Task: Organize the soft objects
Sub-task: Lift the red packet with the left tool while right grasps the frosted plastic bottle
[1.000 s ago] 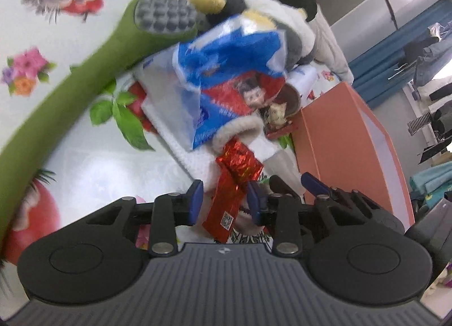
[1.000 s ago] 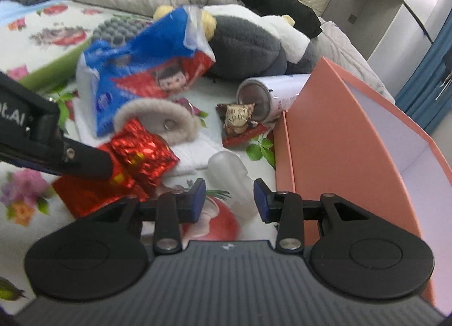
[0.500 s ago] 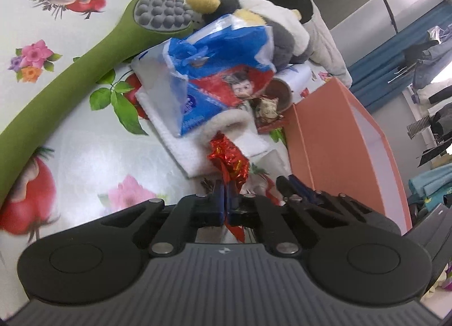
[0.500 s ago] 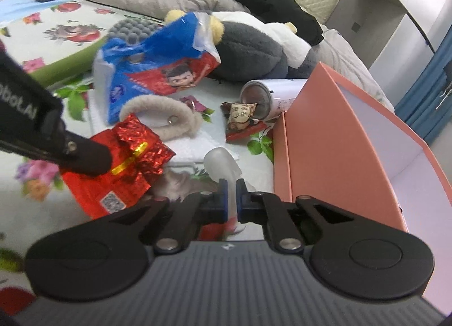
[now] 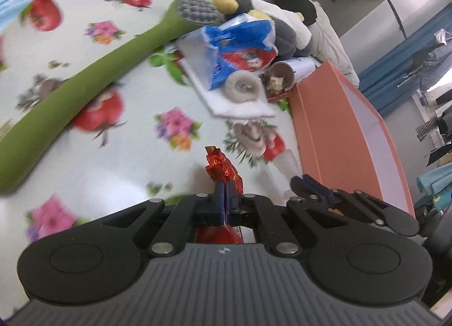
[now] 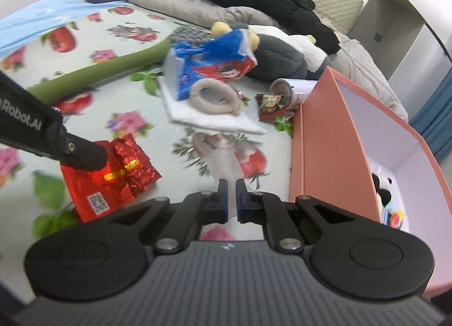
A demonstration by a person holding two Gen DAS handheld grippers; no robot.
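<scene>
My left gripper point(image 5: 225, 188) is shut on a red foil packet point(image 5: 221, 166), held above the flowered sheet; the packet also shows in the right wrist view point(image 6: 113, 176) with the left gripper's finger on it. My right gripper point(image 6: 231, 189) is shut on a translucent soft object point(image 6: 224, 162); it also shows in the left wrist view point(image 5: 286, 160). A blue and red tissue pack point(image 6: 214, 64), a beige fuzzy ring point(image 6: 216, 97) on a white cloth point(image 6: 209, 119), and a grey plush toy point(image 6: 279, 60) lie further back.
An open salmon-pink box point(image 6: 333, 139) stands at the right, with small items inside. A long green plush point(image 5: 84, 85) lies at the left. A white can point(image 6: 293, 91) and a small wrapper point(image 6: 269, 102) lie by the box. Dark clothes and pillows are behind.
Both grippers closed from open, the left on the red packet and the right on the translucent object. Both have since pulled back from the pile, taking their objects with them.
</scene>
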